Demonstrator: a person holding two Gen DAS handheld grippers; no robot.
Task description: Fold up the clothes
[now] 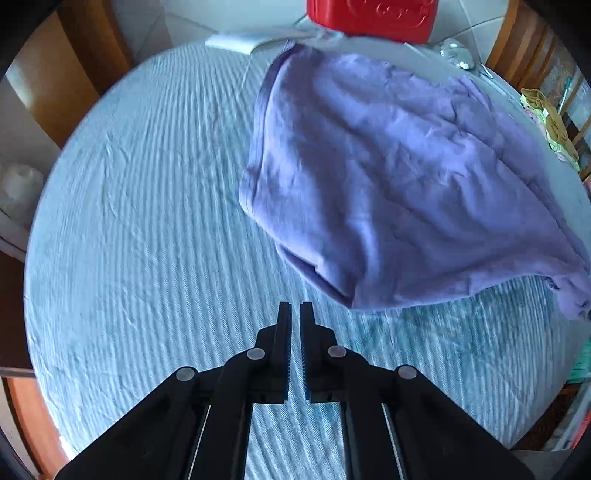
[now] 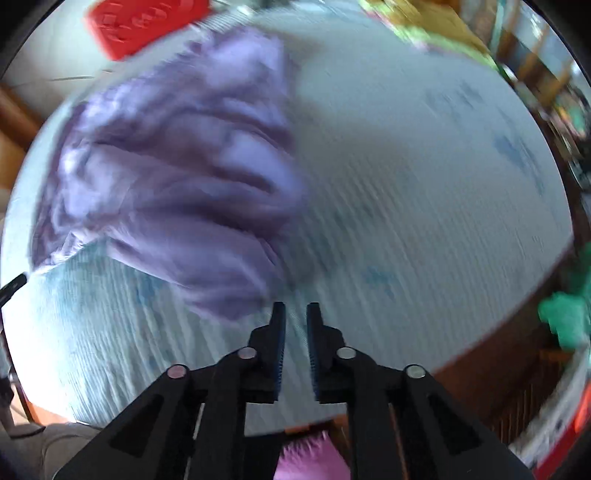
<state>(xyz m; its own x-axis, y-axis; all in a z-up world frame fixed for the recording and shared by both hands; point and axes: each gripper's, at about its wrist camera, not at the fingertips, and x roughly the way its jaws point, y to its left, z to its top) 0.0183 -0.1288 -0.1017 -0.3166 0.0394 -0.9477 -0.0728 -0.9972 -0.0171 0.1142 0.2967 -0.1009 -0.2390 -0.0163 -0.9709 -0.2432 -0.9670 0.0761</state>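
Left gripper (image 1: 294, 308) hovers above the round surface (image 1: 147, 221), pointing toward twelve o'clock, its jaws nearly pressed together with just a sliver of gap and nothing pinched between them. The purple garment (image 1: 399, 184) lies crumpled at about one o'clock from those jaws, its near edge just beyond the tips and off to the right, not touching.

Over on the right wrist view, heavy blur. The right gripper (image 2: 296, 310) is also up over the surface (image 2: 424, 184), jaws a little apart, empty. The purple garment (image 2: 177, 166) sits at about eleven o'clock from it, its lowest fold just beside the left fingertip; contact cannot be told through the blur.

The cloth is soft, wrinkled, with a hemmed band along its far-left edge. The surface wears a pale blue ribbed covering. A red plastic box (image 1: 369, 16) sits at the far side, twelve o'clock.
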